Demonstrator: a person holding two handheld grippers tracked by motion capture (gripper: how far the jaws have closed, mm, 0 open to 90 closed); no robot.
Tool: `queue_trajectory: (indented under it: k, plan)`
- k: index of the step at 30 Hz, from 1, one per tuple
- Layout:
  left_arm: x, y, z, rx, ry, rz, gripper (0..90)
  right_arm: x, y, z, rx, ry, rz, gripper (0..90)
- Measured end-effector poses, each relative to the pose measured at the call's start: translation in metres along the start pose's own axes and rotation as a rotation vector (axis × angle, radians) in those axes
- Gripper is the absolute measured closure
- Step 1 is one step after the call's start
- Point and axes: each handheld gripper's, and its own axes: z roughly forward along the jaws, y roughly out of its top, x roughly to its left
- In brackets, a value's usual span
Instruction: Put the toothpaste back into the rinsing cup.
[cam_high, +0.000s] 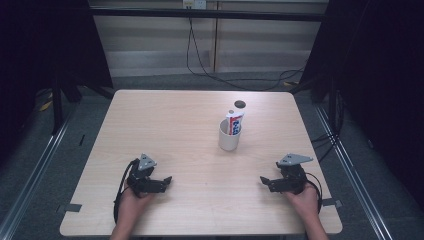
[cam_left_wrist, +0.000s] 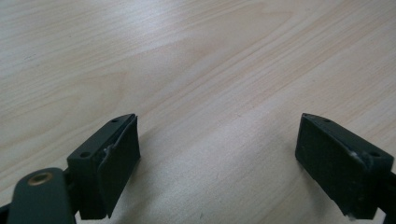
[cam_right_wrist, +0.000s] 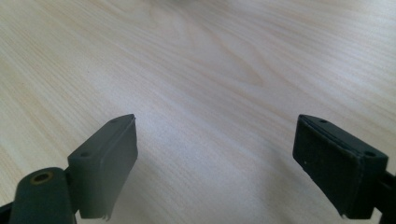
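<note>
A white cup (cam_high: 229, 136) stands upright a little right of the table's middle, with a red, white and blue tube (cam_high: 235, 121) poking out of its top. My left gripper (cam_high: 162, 182) rests near the front left of the table, held by a hand, jaws wide apart with bare wood between them (cam_left_wrist: 218, 154). My right gripper (cam_high: 266, 182) sits near the front right, also open, and nothing lies between its jaws (cam_right_wrist: 215, 154). Both grippers point inward and stay well short of the cup.
A small dark round spot (cam_high: 240, 104) marks the light wooden table (cam_high: 165, 125) behind the cup. Cables (cam_high: 200, 60) run across the floor beyond the far edge, and dark stands flank the table on both sides.
</note>
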Motion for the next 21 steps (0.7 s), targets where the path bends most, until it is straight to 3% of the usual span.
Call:
queue_trajectory:
  k: [13,21]
  plan:
    - [0.0,0.0,0.0,0.0,0.001,0.001,13.6,0.0014,-0.0065,0.0025,0.007,-0.004,-0.026,13.2]
    - [0.0,0.0,0.0,0.0,-0.001,0.001,13.6,0.0001,-0.009,0.0039,-0.002,0.006,-0.012,12.6]
